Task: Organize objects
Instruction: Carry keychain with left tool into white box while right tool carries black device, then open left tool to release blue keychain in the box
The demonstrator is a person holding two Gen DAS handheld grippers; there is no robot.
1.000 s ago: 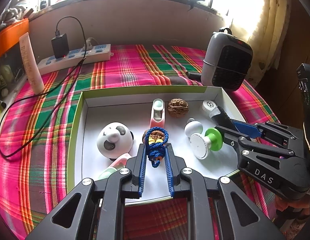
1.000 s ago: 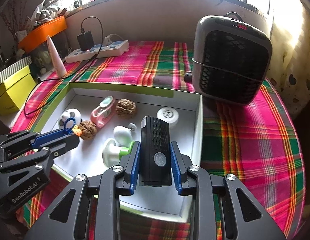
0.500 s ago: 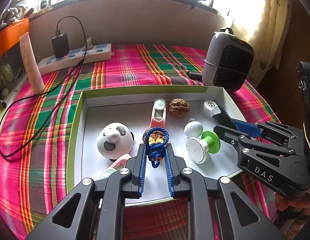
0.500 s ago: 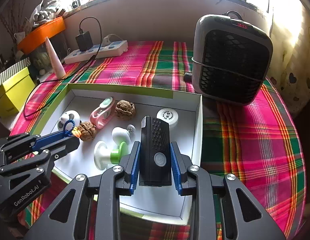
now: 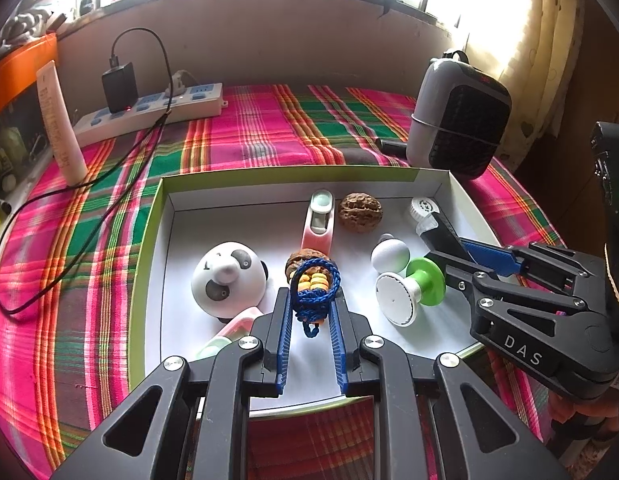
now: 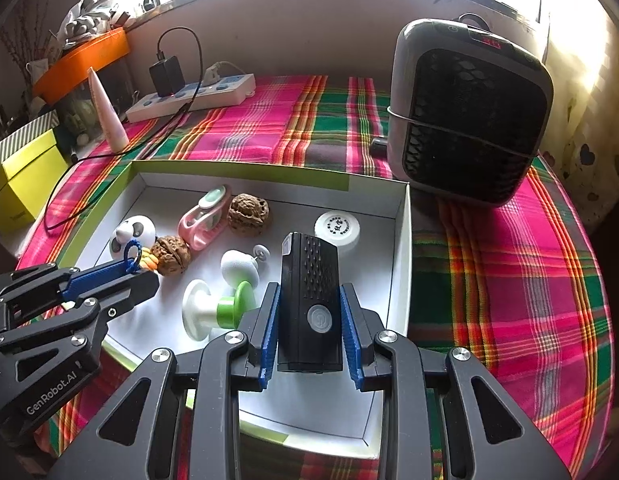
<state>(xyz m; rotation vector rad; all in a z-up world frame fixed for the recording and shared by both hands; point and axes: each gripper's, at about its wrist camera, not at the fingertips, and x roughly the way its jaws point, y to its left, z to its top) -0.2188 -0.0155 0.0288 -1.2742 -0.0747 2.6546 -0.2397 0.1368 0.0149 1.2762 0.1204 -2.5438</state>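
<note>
A white box with a green rim [image 5: 269,178] lies on the plaid cloth. My left gripper [image 5: 311,304] is shut on the blue cord [image 5: 315,294] of a walnut charm [image 6: 171,254], whose nut rests on the box floor. In the right wrist view my right gripper [image 6: 309,292] is shut on a black device with a round grey button [image 6: 309,276], held over the box's right half. Loose in the box are a panda ball [image 5: 227,278], a pink clip [image 5: 319,224], a bare walnut [image 5: 359,212], a white round cap [image 6: 336,228], a white knob [image 6: 238,266] and a green-and-white spool [image 6: 217,312].
A grey and black heater [image 6: 469,120] stands just behind the box's right corner. A power strip [image 5: 149,112] with a black charger and trailing cable lies at the back left, beside an upright pink tube [image 5: 59,124]. A yellow-green box [image 6: 21,184] sits off the table's left edge.
The green-and-white spool has rolled a little to the left. Both grippers have kept still with the same grips.
</note>
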